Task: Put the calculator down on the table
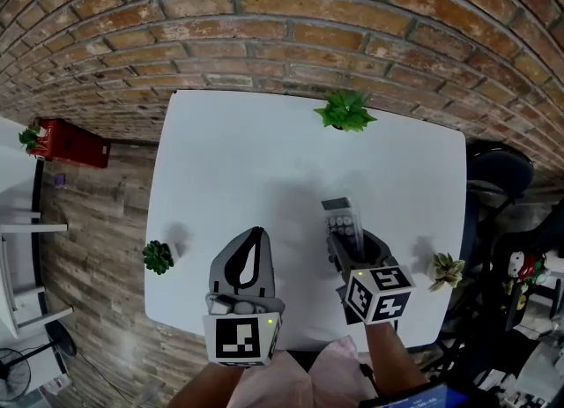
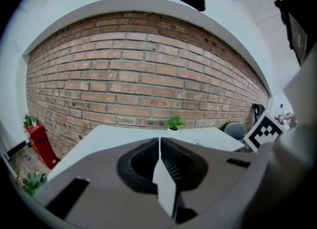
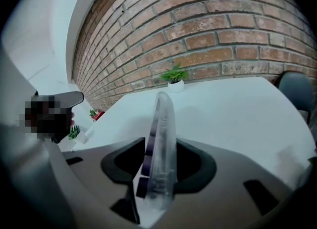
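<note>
Over the white table [image 1: 247, 151]: right gripper [image 1: 351, 243] clamped on the calculator [image 1: 340, 217], which juts forward past the jaws.
Left gripper [image 1: 255, 239]: jaws pressed together, nothing between them.

Brick wall [image 1: 282, 10], green potted plant [image 1: 345, 111], red cabinet [image 1: 75, 144], dark chair [image 1: 499, 173], wood floor [image 1: 97, 248]

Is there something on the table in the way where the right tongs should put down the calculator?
Nothing visible is in the way. The right tongs hold the calculator over bare table; the far plant, left plant and right plant stand at its edges, apart from it.
</note>
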{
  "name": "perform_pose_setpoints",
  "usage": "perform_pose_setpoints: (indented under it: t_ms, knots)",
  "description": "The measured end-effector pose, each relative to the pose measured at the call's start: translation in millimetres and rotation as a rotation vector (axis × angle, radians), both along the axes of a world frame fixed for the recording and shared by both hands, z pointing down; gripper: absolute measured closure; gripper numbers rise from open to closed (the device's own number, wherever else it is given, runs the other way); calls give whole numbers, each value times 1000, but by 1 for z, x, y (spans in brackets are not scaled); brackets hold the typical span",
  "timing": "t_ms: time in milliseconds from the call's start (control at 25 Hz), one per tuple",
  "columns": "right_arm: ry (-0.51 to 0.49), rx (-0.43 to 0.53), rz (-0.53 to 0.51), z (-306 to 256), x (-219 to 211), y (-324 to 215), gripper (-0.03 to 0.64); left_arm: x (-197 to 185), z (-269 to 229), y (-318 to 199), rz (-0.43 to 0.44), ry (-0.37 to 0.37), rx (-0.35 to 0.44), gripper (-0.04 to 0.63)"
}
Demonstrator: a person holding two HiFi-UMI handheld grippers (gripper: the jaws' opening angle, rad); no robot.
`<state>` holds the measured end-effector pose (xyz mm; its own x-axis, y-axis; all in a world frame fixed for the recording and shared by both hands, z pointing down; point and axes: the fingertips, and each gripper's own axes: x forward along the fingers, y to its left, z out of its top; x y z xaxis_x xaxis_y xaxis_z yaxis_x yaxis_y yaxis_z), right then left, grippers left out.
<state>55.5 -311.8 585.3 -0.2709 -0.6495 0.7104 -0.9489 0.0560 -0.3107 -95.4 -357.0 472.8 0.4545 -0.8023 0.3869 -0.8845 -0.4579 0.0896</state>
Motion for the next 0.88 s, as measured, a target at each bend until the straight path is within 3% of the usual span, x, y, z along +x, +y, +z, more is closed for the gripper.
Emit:
perform_pose_setpoints:
  t_ms: [440,880]
  knots:
    - [91,-37,-41,7,15,1,371,20,-2,-5,30,-7,2,577]
    - [110,-45,-19,9,35,0,290,30,-12,-5,14,8,23,578]
